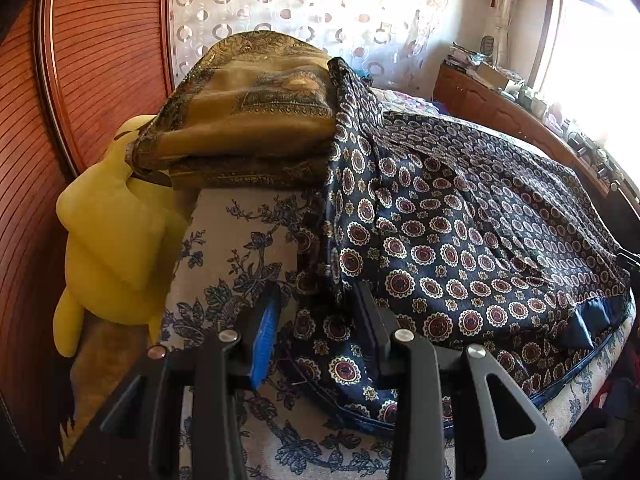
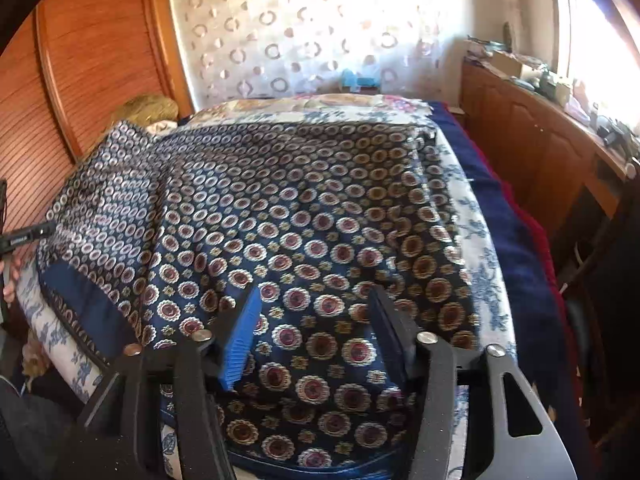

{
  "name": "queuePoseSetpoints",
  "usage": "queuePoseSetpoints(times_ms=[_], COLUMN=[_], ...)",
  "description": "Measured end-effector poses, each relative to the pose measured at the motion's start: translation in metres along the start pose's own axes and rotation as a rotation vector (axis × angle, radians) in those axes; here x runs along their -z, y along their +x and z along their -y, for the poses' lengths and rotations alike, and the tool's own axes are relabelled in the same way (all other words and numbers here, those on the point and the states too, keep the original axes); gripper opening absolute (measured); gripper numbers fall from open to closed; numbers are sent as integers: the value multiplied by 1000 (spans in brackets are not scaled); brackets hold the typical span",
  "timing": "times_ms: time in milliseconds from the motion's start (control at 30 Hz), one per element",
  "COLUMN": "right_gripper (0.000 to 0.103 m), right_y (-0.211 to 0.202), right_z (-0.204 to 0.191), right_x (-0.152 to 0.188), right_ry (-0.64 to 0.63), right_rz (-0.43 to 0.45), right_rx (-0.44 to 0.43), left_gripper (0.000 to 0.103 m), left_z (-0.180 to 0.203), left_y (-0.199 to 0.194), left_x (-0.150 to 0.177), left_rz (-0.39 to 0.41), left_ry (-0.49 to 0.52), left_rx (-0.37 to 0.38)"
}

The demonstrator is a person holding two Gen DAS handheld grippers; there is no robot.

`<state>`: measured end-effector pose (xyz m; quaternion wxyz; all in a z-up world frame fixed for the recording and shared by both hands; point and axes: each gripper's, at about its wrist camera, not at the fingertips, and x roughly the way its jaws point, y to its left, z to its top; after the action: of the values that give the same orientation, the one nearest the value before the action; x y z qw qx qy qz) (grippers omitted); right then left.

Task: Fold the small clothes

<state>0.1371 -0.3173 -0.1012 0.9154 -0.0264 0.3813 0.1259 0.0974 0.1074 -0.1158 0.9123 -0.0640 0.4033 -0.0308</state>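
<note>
Both grippers tilt down over the bed (image 2: 476,216), the left gripper (image 1: 316,312) and right gripper (image 2: 314,312) with jaws apart above the spread navy patterned cloth (image 2: 288,216), gripping nothing.

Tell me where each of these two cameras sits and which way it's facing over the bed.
Left wrist: on the left gripper, angled down at the near left edge of the navy patterned cloth; beyond lie a folded gold cloth and a yellow plush toy; its open fingers show.
Right wrist: on the right gripper, angled down over the cloth's middle, open fingers showing; the left gripper peeks in at the left edge.
Shared: the navy cloth, floral bedcover, and curtain.
</note>
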Motion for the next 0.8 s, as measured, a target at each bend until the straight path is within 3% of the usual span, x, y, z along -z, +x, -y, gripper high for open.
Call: queuePoseSetpoints(times_ms=[267,567,600,633,667,700,800], right_gripper=[65,76,78,79,80,80,82], right_y=[17,25,26,26,26,26,26], right_z=[-15,-24,-24,-23,-22,-22,-21], right_x=[4,7,7,7,7,7,8], right_ry=[-40,-73,-68,-64,-59,-58,-59], right_rz=[-36,-38,-39,-40,-40,-40,-39], right_rx=[10,65,66,66,68,70,77], left_gripper=[35,35,32,20,15,2,0], left_z=[0,2,3,4,5,6,10], left_y=[1,0,0,1,1,1,-5], left_x=[0,0,0,-1,-1,-2,-3], left_rz=[9,16,13,12,11,10,34], left_ry=[-8,-17,-7,0,4,8,13], left_rx=[3,30,31,35,38,49,84])
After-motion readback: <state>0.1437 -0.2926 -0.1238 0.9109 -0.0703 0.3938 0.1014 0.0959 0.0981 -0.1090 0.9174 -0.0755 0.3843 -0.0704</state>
